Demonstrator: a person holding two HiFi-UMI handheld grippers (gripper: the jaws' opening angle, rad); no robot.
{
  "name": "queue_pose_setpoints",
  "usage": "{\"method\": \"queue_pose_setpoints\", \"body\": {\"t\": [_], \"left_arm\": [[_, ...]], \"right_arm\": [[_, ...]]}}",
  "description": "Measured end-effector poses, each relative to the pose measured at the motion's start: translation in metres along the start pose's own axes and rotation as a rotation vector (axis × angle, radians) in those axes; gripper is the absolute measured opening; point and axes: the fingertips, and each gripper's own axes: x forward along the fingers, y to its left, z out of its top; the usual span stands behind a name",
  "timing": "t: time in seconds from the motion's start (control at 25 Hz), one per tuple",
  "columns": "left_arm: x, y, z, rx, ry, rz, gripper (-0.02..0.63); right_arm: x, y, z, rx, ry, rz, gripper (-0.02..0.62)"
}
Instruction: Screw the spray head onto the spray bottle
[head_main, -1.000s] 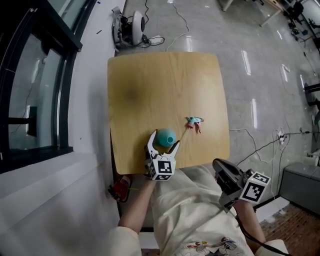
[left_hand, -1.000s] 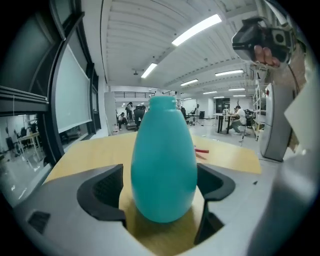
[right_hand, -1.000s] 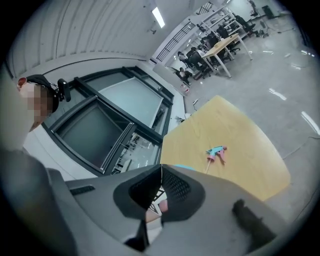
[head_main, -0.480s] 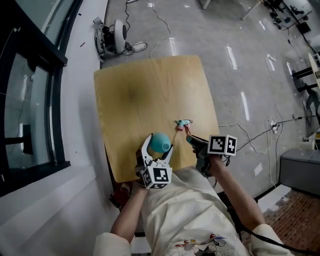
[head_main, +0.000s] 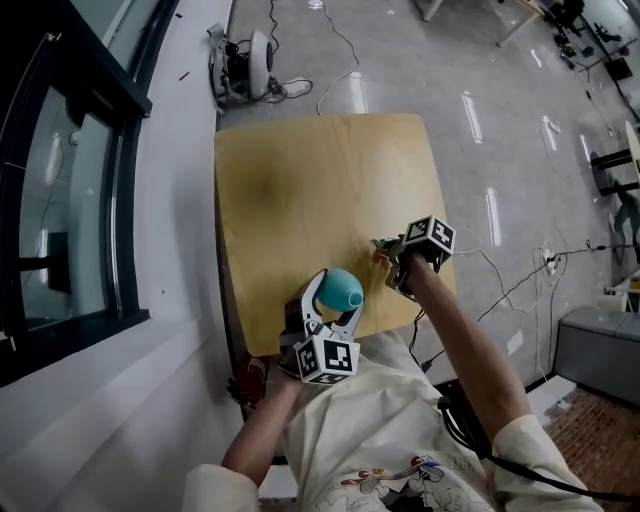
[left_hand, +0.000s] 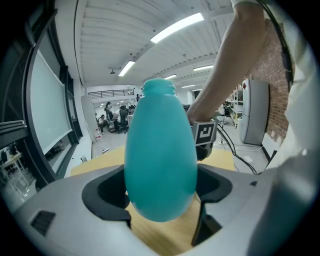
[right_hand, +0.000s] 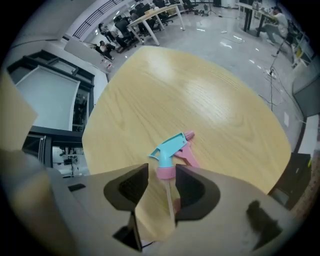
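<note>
My left gripper (head_main: 336, 302) is shut on a teal spray bottle (head_main: 343, 288) near the front edge of the wooden table (head_main: 300, 180). In the left gripper view the bottle (left_hand: 160, 150) stands upright between the jaws of that gripper (left_hand: 161, 200), its open neck at the top. The spray head (head_main: 383, 247), teal with a pink trigger and collar, lies on the table to the right. My right gripper (head_main: 394, 262) is at it with its jaws opening. In the right gripper view the pink collar and dip tube of the spray head (right_hand: 172, 150) lie between the tips of that gripper (right_hand: 162, 182), which do not press on them.
The table's right edge (head_main: 448, 250) runs just beyond the spray head. A person's right forearm (head_main: 470, 340) reaches in over the front corner. Cables and a round device (head_main: 250, 55) lie on the floor behind the table. A dark window frame (head_main: 70, 200) stands at the left.
My right gripper has come up from the lap at lower right to the spray head on the table, and its jaws have parted. The left gripper stays at the bottle.
</note>
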Motion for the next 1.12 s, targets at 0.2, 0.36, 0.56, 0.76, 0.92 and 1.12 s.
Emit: {"method": "queue_pose_setpoints", "body": {"t": [0.2, 0.36, 0.56, 0.76, 0.92, 1.12], "left_arm": [[-0.008, 0.006, -0.009, 0.039, 0.006, -0.010, 0.407], [-0.014, 0.015, -0.013, 0.046, 0.026, -0.005, 0.407], [-0.022, 0.025, -0.001, 0.044, 0.073, -0.021, 0.407], [-0.027, 0.012, 0.026, 0.031, 0.202, -0.252, 0.407], [-0.045, -0.006, 0.068, 0.033, 0.253, -0.489, 0.407], [-0.071, -0.014, 0.118, 0.111, 0.281, -0.608, 0.407]], "right_arm": [[0.021, -0.006, 0.004, 0.026, 0.003, -0.090, 0.166], [0.022, -0.006, 0.008, 0.005, -0.014, -0.138, 0.137], [-0.009, 0.041, -0.005, -0.169, -0.070, 0.076, 0.133], [-0.169, 0.154, -0.016, -0.449, -0.393, 0.608, 0.133], [-0.327, 0.204, -0.045, -0.743, -0.647, 0.872, 0.133], [-0.456, 0.228, -0.078, -0.965, -0.794, 1.085, 0.133]]}}
